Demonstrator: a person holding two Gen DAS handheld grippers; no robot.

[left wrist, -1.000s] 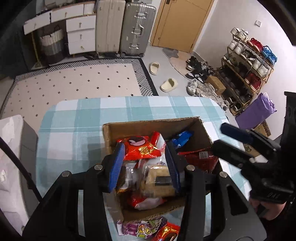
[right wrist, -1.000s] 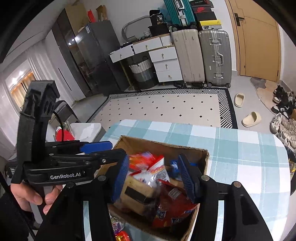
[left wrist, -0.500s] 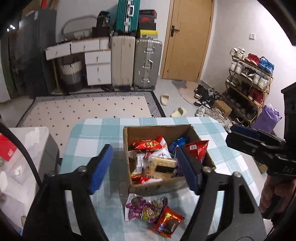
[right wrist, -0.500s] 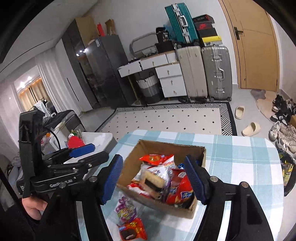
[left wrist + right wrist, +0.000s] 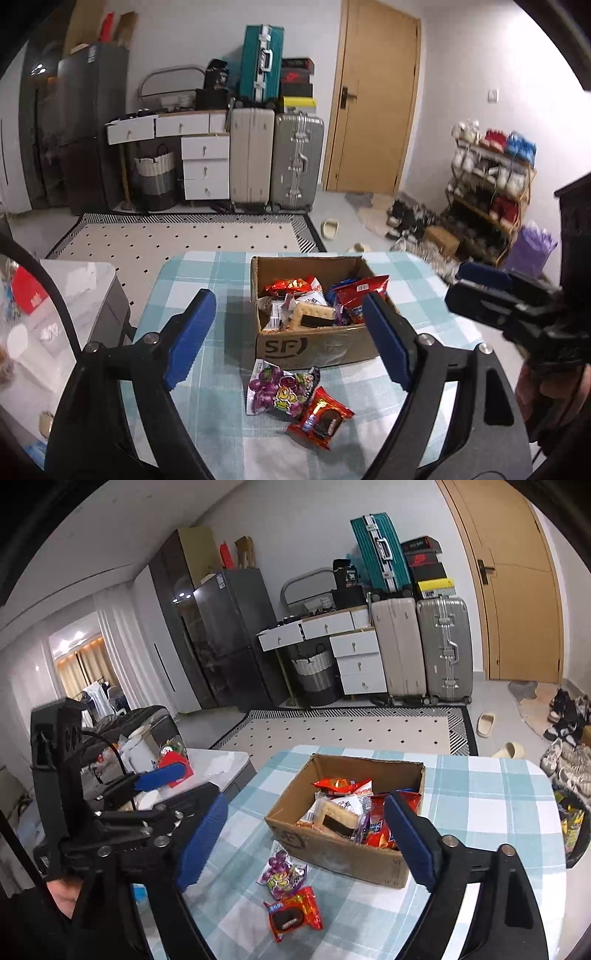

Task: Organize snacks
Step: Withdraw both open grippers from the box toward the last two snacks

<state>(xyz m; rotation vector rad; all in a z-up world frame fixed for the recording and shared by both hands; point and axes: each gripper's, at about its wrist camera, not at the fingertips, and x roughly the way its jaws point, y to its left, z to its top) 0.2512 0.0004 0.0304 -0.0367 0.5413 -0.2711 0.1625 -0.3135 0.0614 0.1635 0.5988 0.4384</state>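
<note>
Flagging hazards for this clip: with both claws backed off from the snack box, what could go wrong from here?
1. The cardboard box is heaped; the red chip bag leans at its rim and could spill if bumped.
2. The purple candy pack and the red cookie pack overlap on the table, so a claw may pinch both.
3. The left claw and the right claw, both open and empty, point at the same spot and might collide.

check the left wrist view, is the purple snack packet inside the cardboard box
No, the purple snack packet lies on the checked tablecloth in front of the cardboard box.
</note>
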